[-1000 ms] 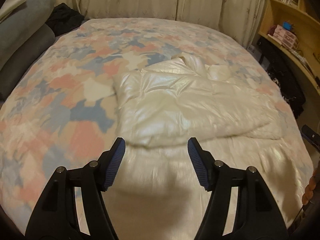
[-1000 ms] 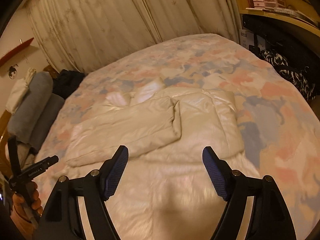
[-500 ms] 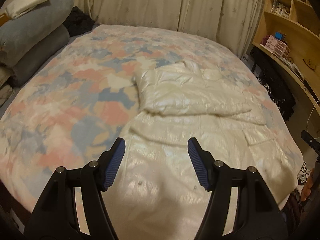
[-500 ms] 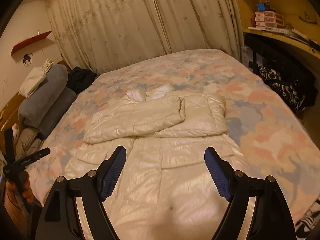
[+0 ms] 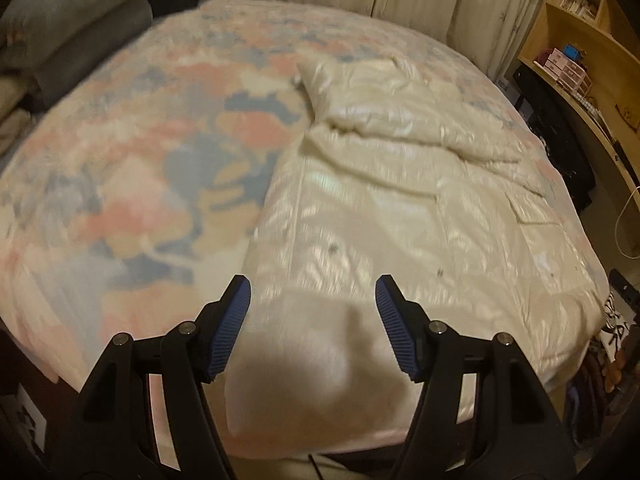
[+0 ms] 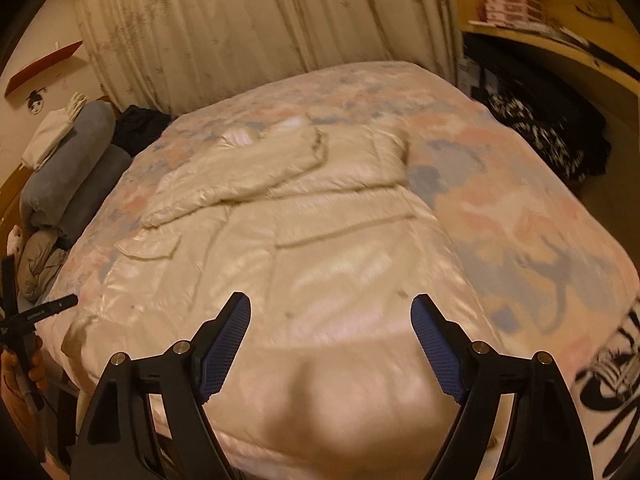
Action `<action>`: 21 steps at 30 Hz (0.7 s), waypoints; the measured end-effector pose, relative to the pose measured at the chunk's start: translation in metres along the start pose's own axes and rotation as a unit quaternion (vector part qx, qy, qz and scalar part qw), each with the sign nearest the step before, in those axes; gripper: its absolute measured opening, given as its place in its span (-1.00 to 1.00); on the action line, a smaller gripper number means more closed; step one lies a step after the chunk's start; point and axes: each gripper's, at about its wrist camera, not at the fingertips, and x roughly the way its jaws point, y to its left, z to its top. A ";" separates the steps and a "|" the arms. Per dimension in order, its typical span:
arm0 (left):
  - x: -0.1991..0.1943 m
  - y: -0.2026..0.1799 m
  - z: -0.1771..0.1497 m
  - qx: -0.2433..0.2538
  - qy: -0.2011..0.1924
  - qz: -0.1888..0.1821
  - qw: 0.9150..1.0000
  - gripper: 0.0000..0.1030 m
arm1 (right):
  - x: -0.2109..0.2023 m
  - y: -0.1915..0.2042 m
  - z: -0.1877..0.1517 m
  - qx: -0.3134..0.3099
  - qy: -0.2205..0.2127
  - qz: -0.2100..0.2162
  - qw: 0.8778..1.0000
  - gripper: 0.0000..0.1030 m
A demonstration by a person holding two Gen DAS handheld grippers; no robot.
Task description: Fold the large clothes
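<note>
A long cream puffer coat (image 5: 404,208) (image 6: 288,236) lies spread on the bed, its sleeves folded across the chest at the far end and its hem toward me at the bed's near edge. My left gripper (image 5: 313,292) hovers open above the hem's left corner, nothing between its blue pads. My right gripper (image 6: 331,312) hangs above the hem on the right side; its jaws are opening wider and are empty. The left gripper (image 6: 24,316) and the hand holding it also show at the left edge of the right wrist view.
The bed's floral quilt (image 5: 132,184) (image 6: 532,216) surrounds the coat. Grey bolsters (image 6: 68,160) and dark clothes (image 6: 140,120) lie at the headboard side. Curtains (image 6: 260,20) hang behind. A wooden shelf desk (image 5: 580,60) with boxes and dark patterned fabric (image 6: 544,140) stands to the right.
Both grippers have pulled back from the folded sleeves toward the near edge of the bed, so the whole coat and its hem now show. The right jaws have spread wider.
</note>
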 end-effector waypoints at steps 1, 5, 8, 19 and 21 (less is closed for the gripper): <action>0.001 0.003 -0.004 -0.003 0.004 0.000 1.000 0.21 | -0.001 -0.007 -0.006 0.005 0.002 -0.004 1.000 0.69; 0.005 0.016 -0.015 -0.015 0.017 -0.019 1.000 0.22 | -0.002 -0.043 -0.029 0.032 0.022 -0.025 0.999 0.70; 0.009 0.023 -0.021 -0.026 0.020 -0.029 0.999 0.29 | -0.002 -0.067 -0.045 0.057 0.034 -0.038 0.997 0.70; 0.030 0.052 -0.036 -0.085 0.028 -0.046 0.995 0.43 | 0.027 -0.123 -0.075 0.124 0.054 -0.041 0.990 0.73; 0.032 0.054 -0.039 -0.091 0.027 -0.050 0.994 0.45 | 0.032 -0.127 -0.080 0.136 0.054 -0.032 0.989 0.77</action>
